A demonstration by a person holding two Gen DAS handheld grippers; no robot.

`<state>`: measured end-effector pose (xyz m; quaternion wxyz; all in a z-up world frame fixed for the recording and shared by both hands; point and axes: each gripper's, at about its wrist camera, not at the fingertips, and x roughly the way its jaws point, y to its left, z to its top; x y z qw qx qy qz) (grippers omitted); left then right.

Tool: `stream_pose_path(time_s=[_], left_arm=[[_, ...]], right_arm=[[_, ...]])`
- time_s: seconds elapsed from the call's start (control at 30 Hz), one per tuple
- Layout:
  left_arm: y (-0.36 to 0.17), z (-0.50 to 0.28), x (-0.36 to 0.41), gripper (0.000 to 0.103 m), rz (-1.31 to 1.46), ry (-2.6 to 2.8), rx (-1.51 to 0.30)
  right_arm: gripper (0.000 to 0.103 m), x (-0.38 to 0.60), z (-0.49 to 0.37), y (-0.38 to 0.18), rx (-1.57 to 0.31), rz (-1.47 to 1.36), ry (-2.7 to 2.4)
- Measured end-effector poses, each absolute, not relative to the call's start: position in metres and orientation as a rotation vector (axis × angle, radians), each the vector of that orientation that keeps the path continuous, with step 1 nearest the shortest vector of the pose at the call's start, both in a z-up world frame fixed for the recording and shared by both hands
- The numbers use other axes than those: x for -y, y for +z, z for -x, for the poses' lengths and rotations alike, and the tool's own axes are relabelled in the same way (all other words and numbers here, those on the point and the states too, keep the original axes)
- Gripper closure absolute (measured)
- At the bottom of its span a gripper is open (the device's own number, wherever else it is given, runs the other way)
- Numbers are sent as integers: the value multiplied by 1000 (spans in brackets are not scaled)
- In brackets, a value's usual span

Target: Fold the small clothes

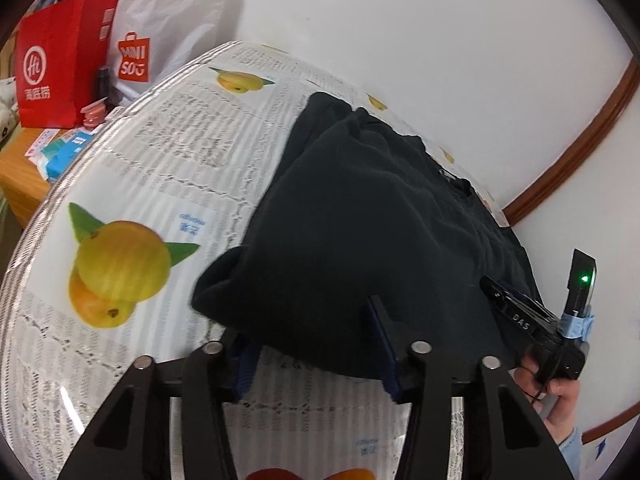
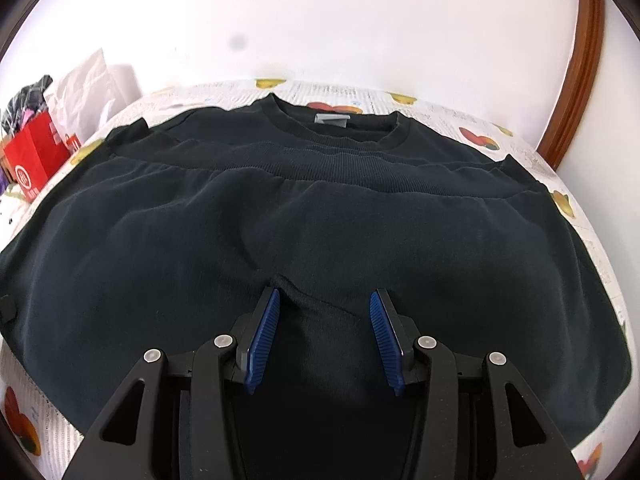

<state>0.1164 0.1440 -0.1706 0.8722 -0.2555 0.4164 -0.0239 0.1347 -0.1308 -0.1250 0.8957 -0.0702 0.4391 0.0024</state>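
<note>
A black sweatshirt [image 2: 320, 216] lies on the fruit-print tablecloth [image 2: 440, 108], its bottom half folded up toward the collar with the grey label [image 2: 330, 120]. My right gripper [image 2: 324, 300] is open, its blue pads [image 2: 264, 336] either side of a raised fold of the fabric. In the left wrist view the sweatshirt [image 1: 360, 220] is seen from its left side. My left gripper [image 1: 316, 320] is open at the near folded edge, its left finger partly under the cloth. The other hand-held gripper [image 1: 536, 320] shows at the right.
A red paper bag [image 1: 60, 60] and a white Miniso bag [image 1: 160, 20] stand at the table's far left, with small packets [image 1: 60, 152] on a wooden surface. A white wall with brown wooden trim [image 1: 580, 132] stands behind the table.
</note>
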Motion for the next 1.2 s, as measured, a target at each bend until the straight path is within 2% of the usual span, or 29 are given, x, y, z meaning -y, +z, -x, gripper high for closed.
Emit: stream_pose_path(time_s=[0.2, 0.27, 0.37, 0.47, 0.53, 0.63, 0.93, 1.0, 1.03, 1.07, 1.1, 1.2], left_arm=[[-165, -107, -160, 58, 518, -27, -884], [-161, -99, -167, 57, 486, -6, -884], [-156, -86, -183, 49, 472, 14, -879], [-152, -71, -202, 48, 470, 52, -880], [-150, -60, -214, 48, 466, 77, -877], [-149, -48, -230, 47, 474, 100, -867], [-156, -34, -254, 47, 537, 83, -840], [-157, -32, -255, 47, 542, 70, -837], [-157, -32, -254, 47, 541, 65, -837], [-157, -32, -253, 47, 539, 61, -838], [-158, -33, -251, 47, 535, 57, -841], [-159, -36, -243, 47, 513, 50, -847]], right_arm=[[56, 98, -115, -108, -895, 169, 90], [52, 76, -106, -104, -880, 195, 148], [48, 36, -89, -103, -868, 227, 272], [44, -4, -70, -107, -844, 285, 379], [36, -29, -59, -110, -827, 314, 448], [32, -59, -46, -118, -822, 356, 512], [31, -117, -53, -142, -798, 492, 444], [37, -120, -57, -141, -798, 490, 429], [57, -121, -59, -141, -787, 496, 409], [70, -123, -60, -140, -773, 508, 392], [89, -123, -59, -139, -763, 517, 385], [91, -113, -59, -123, -746, 437, 394]])
